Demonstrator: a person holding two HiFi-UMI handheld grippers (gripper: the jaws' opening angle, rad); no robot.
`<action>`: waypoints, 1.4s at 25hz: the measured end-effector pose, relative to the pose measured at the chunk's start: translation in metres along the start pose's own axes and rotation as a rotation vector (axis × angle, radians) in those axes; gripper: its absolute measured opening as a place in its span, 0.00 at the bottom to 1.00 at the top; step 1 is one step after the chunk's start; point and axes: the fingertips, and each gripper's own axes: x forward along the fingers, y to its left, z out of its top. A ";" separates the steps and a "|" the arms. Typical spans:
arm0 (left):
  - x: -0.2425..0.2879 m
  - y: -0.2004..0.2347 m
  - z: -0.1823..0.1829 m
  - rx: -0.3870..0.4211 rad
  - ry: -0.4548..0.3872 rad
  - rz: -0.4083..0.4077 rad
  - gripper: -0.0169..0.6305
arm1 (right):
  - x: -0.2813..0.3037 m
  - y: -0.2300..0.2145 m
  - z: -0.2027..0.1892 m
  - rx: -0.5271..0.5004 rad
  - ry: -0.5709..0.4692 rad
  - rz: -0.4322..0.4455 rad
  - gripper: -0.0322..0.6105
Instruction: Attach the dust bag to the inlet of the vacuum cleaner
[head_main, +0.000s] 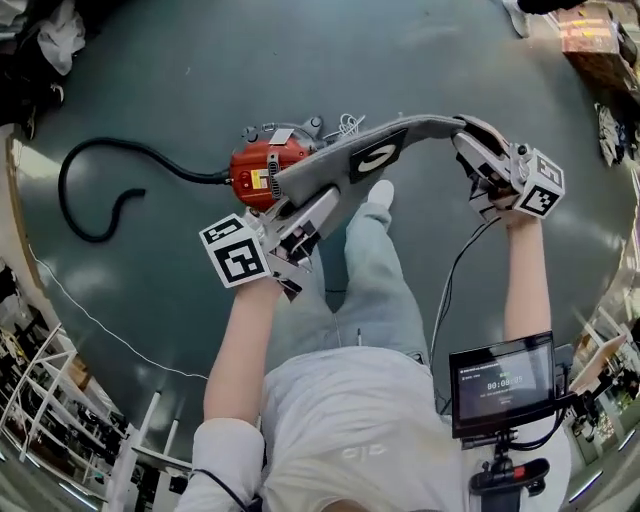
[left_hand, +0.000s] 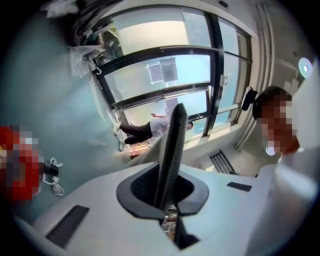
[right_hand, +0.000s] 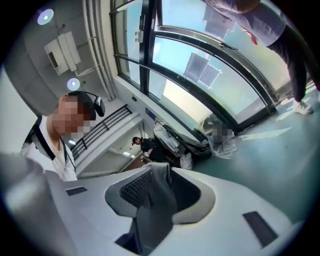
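Dark green floor fills the head view, with a red vacuum cleaner lying on it and its black hose curling away to the left. Above the machine a grey dust bag hangs stretched between both tools. The left hand-held gripper is clenched on the end nearest the red body, and the right hand-held gripper is clenched on the far end. Each gripper's own view shows a flat fold of grey fabric pinched between its jaws.

The bag's near end overlaps the vacuum in the head view, but the inlet itself cannot be made out, so whether the bag sits on it or only hovers beside it is unclear.

The risks lie in the grip and the tension. Both pinches hold only a thin edge of limp cloth — a sharp tug could pull it free. With the left jaws flattening that end, the bag's mouth may stay collapsed and fail to seat around the inlet. Pulling hard along the bag's length could also drag or roll the light-looking vacuum body across the floor.
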 end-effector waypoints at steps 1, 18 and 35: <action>0.003 0.019 -0.006 -0.050 -0.017 -0.015 0.05 | 0.002 -0.022 -0.015 -0.022 0.010 -0.036 0.21; 0.016 0.240 -0.065 -0.438 -0.278 -0.005 0.05 | 0.029 -0.182 -0.219 -0.355 0.579 -0.008 0.54; -0.004 0.180 -0.094 -0.704 -0.090 -0.490 0.05 | 0.081 -0.001 -0.369 0.107 0.567 0.649 0.28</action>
